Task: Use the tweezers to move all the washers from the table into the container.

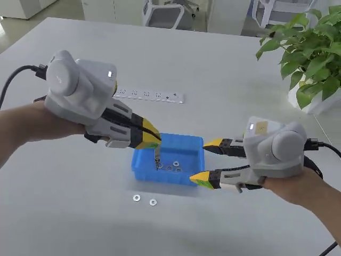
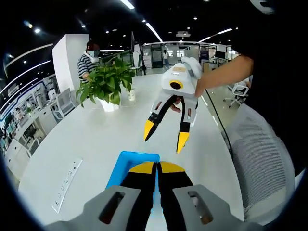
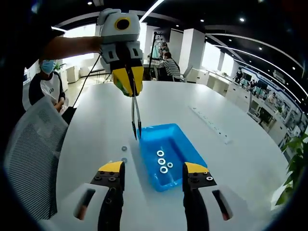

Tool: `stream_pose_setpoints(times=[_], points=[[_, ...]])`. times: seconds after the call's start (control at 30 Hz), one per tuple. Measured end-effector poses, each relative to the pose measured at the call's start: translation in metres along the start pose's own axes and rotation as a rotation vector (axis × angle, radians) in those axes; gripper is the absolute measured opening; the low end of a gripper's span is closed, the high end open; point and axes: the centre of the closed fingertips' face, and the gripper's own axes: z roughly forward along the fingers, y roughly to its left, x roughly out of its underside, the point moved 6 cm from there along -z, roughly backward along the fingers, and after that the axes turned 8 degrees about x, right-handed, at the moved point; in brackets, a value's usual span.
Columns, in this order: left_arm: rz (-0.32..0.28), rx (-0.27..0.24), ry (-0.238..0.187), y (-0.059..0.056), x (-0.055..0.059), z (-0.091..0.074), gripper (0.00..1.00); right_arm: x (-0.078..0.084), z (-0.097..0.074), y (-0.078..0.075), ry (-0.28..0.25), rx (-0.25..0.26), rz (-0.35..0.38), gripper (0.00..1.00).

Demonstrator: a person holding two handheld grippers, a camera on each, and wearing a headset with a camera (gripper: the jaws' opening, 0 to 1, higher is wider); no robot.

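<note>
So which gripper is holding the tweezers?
The left gripper: its jaws are shut on the tweezers, which point down into the blue container. The right gripper is open, with nothing between its jaws.

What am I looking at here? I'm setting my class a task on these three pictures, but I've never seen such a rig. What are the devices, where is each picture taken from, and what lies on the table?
There is no robot: a person holds a two-jaw gripper in each hand. One picture comes from a headset camera looking down. The other two come from cameras riding on the grippers, each looking along its own jaws.

The left gripper is shut on tweezers, which point down at a blue container. The right gripper is open and holds nothing.

Some washers lie in the container. Two loose washers wait on the table beside it. Farther back are a power strip and a plant.
</note>
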Motion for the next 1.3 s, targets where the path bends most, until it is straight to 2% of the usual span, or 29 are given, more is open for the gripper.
stream_pose_setpoints(times=[0.4,0.73,1.07,1.3], points=[[0.024,0.027,0.006,-0.020,0.014,0.009,0.05,0.019,-0.014,0.014,0.025,0.020,0.023,0.57],[0.029,0.044,0.000,-0.028,0.025,0.017,0.05,0.026,-0.015,0.018,0.029,0.031,0.036,0.63],[0.011,0.068,0.001,-0.036,0.044,0.026,0.05,0.037,-0.017,0.028,0.053,0.022,0.045,0.63],[0.010,0.072,-0.015,-0.037,0.051,0.032,0.05,0.044,-0.018,0.032,0.068,0.016,0.056,0.63]])
